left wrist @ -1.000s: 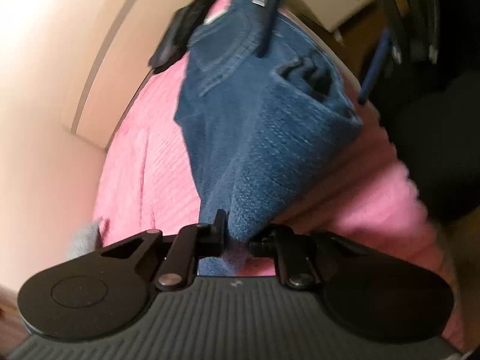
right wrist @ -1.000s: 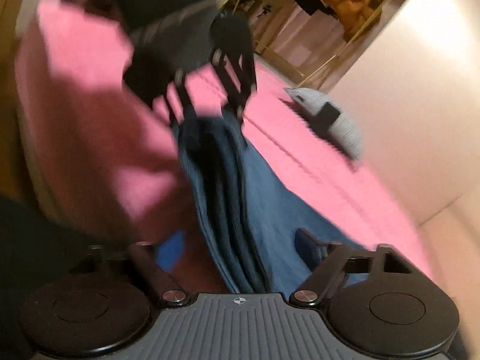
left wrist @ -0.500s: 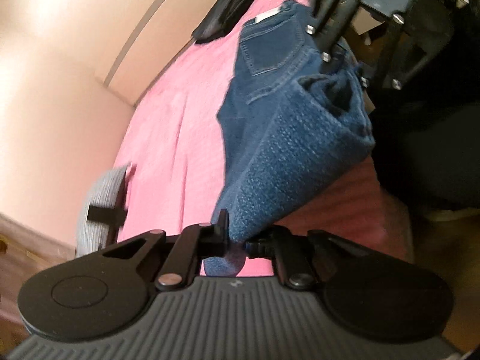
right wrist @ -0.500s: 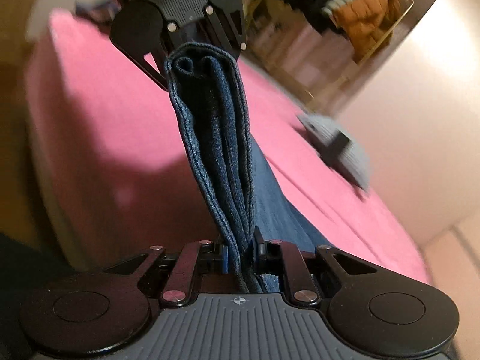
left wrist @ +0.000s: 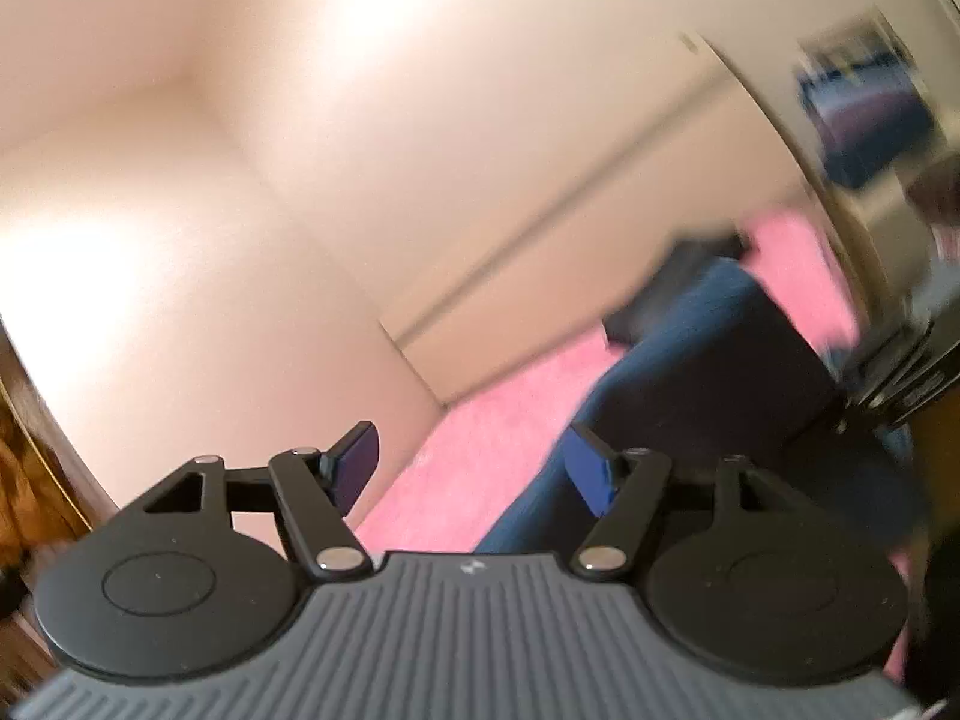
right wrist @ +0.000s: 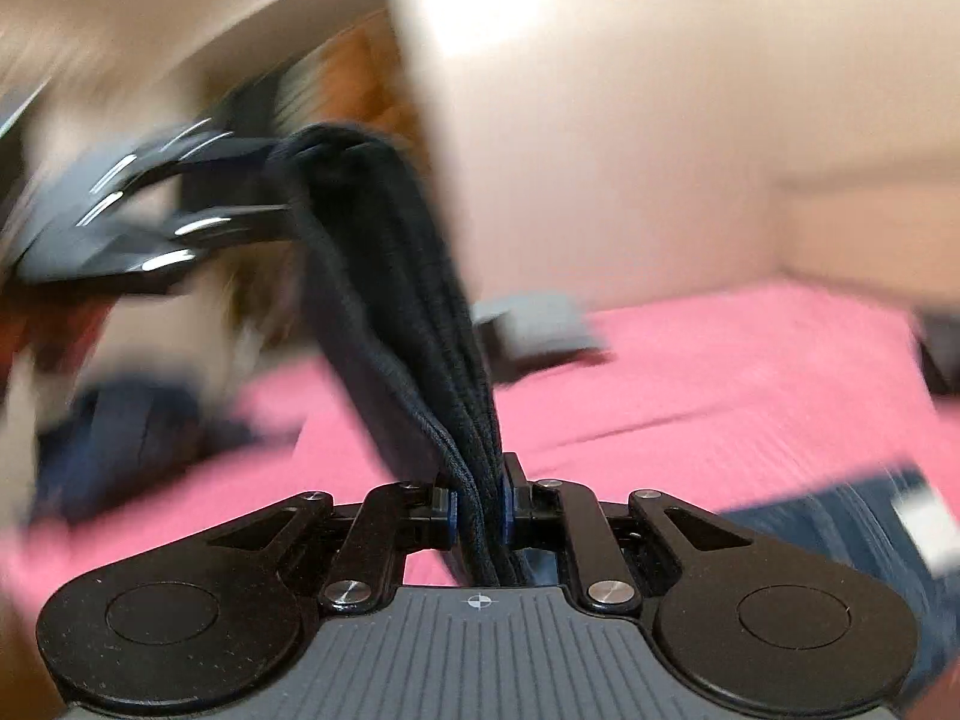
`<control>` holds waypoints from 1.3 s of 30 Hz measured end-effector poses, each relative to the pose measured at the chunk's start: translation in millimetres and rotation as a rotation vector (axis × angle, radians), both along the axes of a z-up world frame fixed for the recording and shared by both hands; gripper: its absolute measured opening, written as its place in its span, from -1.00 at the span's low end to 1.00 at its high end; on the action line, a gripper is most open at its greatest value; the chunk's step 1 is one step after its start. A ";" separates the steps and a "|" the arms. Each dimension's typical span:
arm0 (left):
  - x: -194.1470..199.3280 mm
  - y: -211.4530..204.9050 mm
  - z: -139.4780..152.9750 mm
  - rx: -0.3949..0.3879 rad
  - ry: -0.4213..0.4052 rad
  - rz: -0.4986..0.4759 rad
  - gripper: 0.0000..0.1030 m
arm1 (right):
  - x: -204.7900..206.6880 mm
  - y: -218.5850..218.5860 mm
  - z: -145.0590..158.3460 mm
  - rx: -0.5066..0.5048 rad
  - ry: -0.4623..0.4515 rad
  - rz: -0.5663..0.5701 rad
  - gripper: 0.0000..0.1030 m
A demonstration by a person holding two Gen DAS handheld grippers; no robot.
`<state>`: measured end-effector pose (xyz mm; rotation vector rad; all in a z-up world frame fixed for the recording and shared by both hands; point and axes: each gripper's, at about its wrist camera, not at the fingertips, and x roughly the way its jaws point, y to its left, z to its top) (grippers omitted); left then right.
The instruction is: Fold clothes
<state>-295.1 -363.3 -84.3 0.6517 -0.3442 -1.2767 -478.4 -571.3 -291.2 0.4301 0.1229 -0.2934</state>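
Blue jeans (left wrist: 690,372) lie partly on a pink bedspread (left wrist: 480,456). In the left wrist view my left gripper (left wrist: 474,468) is open and empty, its blue pads wide apart, with the jeans just beyond the right pad. In the right wrist view my right gripper (right wrist: 480,504) is shut on a folded edge of the jeans (right wrist: 408,300), which rises from the jaws up to the left gripper (right wrist: 138,210), seen blurred at upper left. More denim (right wrist: 840,522) lies on the bedspread (right wrist: 720,384) at lower right.
A grey garment (right wrist: 534,324) lies on the far side of the bed, near the beige wall (left wrist: 300,180). A dark item (left wrist: 678,276) sits at the bed's far end. Orange clothing (right wrist: 360,78) hangs in the background. Both views are motion-blurred.
My left gripper has opened and let go of the jeans and swung toward the wall. My right gripper still holds the folded edge, and its view has turned across the bed.
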 end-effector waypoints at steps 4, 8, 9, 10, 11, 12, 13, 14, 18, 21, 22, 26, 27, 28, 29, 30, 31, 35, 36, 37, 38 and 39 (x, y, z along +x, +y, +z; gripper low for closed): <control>-13.2 -31.0 -37.6 0.120 0.064 -0.028 0.25 | -50.3 -89.6 -62.7 0.342 -0.094 -0.280 -0.76; -23.6 -58.8 -101.1 0.306 0.141 -0.044 0.25 | -76.2 -130.0 -121.9 0.548 0.021 -0.408 -0.56; -25.0 -64.5 -114.2 0.341 0.162 -0.047 0.25 | -80.3 -131.9 -125.2 0.559 0.006 -0.388 -0.56; -26.1 -69.8 -124.5 0.367 0.175 -0.050 0.25 | -83.3 -130.2 -124.4 0.554 -0.008 -0.370 -0.56; -27.2 -75.1 -134.2 0.391 0.188 -0.053 0.25 | -88.9 -129.1 -121.0 0.540 -0.014 -0.360 -0.56; -28.3 -80.4 -144.0 0.415 0.200 -0.056 0.25 | -91.7 -130.0 -118.9 0.542 -0.020 -0.356 -0.55; -30.5 -88.2 -149.4 0.433 0.206 -0.056 0.25 | -93.1 -131.3 -117.5 0.550 -0.026 -0.352 -0.55; -30.8 -91.6 -153.8 0.443 0.204 -0.056 0.25 | -93.2 -132.9 -118.3 0.571 -0.037 -0.349 -0.55; -30.6 -102.3 -171.3 0.474 0.189 -0.059 0.25 | -91.7 -134.8 -123.2 0.615 -0.026 -0.352 -0.56; -33.0 -117.9 -170.5 0.481 0.211 -0.075 0.25 | -92.9 -118.1 -109.2 0.599 -0.012 -0.343 -0.56; -33.1 -120.0 -173.3 0.484 0.214 -0.076 0.25 | -92.9 -112.0 -105.7 0.584 0.000 -0.336 -0.57; -30.8 -127.0 -183.8 0.499 0.234 -0.061 0.25 | -98.0 -111.2 -119.4 0.620 0.033 -0.336 -0.67; -29.9 -128.2 -185.7 0.503 0.239 -0.054 0.25 | -99.3 -112.0 -120.5 0.632 0.027 -0.332 -0.66; -28.1 -129.1 -187.4 0.506 0.251 -0.043 0.25 | -99.5 -110.3 -117.6 0.621 0.034 -0.327 -0.66; -26.2 -129.9 -189.1 0.509 0.263 -0.033 0.25 | -100.3 -109.7 -115.6 0.616 0.042 -0.323 -0.66; -24.2 -130.8 -190.8 0.512 0.275 -0.022 0.25 | -101.3 -110.0 -114.4 0.615 0.050 -0.320 -0.65; -21.4 -132.3 -191.6 0.515 0.288 -0.009 0.25 | -102.3 -110.2 -113.3 0.615 0.057 -0.317 -0.65; -7.0 -140.4 -189.4 0.511 0.335 0.039 0.25 | -118.9 -105.1 -106.9 0.621 0.033 -0.357 -0.65; -2.3 -143.8 -188.1 0.507 0.351 0.049 0.24 | -123.1 -101.5 -102.4 0.604 0.033 -0.375 -0.64; 2.9 -148.0 -186.5 0.501 0.367 0.058 0.22 | -122.9 -98.2 -95.2 0.565 0.042 -0.400 -0.40; 7.4 -151.9 -184.9 0.494 0.380 0.065 0.20 | -123.5 -95.6 -86.8 0.508 0.053 -0.433 -0.26; 10.4 -158.7 -184.3 0.490 0.393 0.069 0.19 | -125.1 -93.2 -78.3 0.447 0.062 -0.467 0.00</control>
